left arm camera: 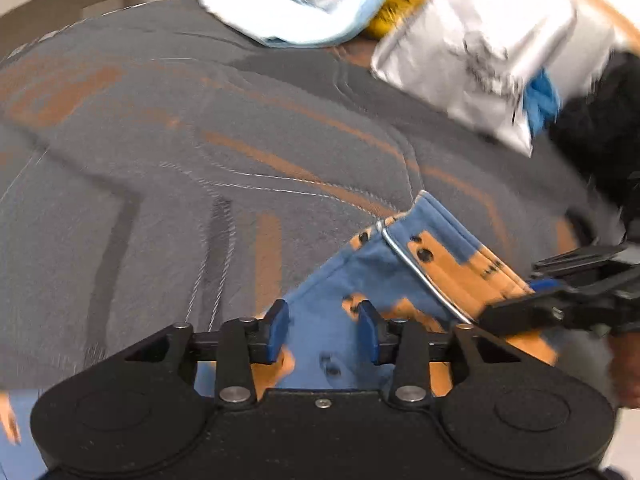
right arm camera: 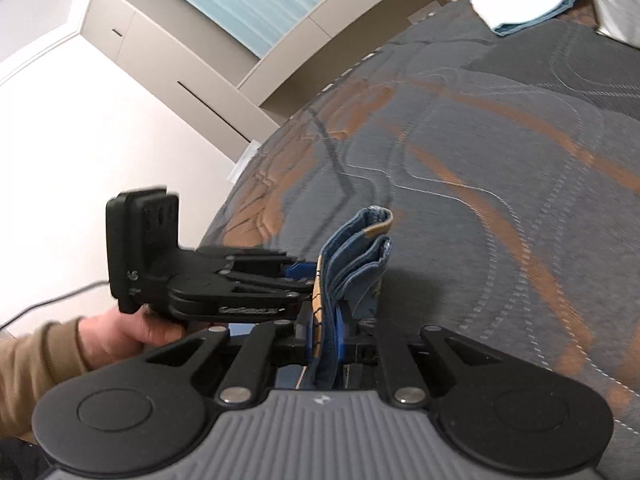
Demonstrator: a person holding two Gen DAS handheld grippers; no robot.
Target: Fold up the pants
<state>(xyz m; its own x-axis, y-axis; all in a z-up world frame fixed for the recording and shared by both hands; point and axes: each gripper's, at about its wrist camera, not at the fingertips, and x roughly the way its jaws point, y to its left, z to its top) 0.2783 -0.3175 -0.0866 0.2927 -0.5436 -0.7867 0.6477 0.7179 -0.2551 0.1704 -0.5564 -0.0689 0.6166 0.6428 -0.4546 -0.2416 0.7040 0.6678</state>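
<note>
Right gripper [right arm camera: 325, 344]: you are clenching its blue pads on a bunched stack of blue fabric with a tan inner band; the layers are filling the narrow gap and standing up past the fingertips.
Left gripper [left arm camera: 323, 330]: you are holding it with the jaws apart, blue pads [left arm camera: 277, 330] standing clear on either side of the cloth; the fabric is lying between and under them, and neither pad is pressing on it.
Pants [left arm camera: 360, 280]: you are keeping the blue pants, with a tan patterned waistband and a silver metal clasp [left arm camera: 420, 272], lifted at the near edge of the bed, between the two grippers; from the right wrist the gathered edge is showing as folded layers [right arm camera: 356, 264].
Grippers together: you are bringing them close, the right one entering the left wrist view from the right [left arm camera: 532, 300], tips at the waistband; the left one is showing side-on in the right wrist view [right arm camera: 296, 276], its tips just beside the held stack.
Your hand [right arm camera: 120, 332]: it is gripping the left tool's handle, a tan sleeve [right arm camera: 32, 364] behind it.
Bed [left arm camera: 160, 140]: a grey quilted cover with copper streaks is spreading under everything.
Far end: a pale blue and white cloth [left arm camera: 296, 8] and a silver plastic bag [left arm camera: 500, 48] are lying well apart from the pants.
Sharpness: both views are showing blur.
</note>
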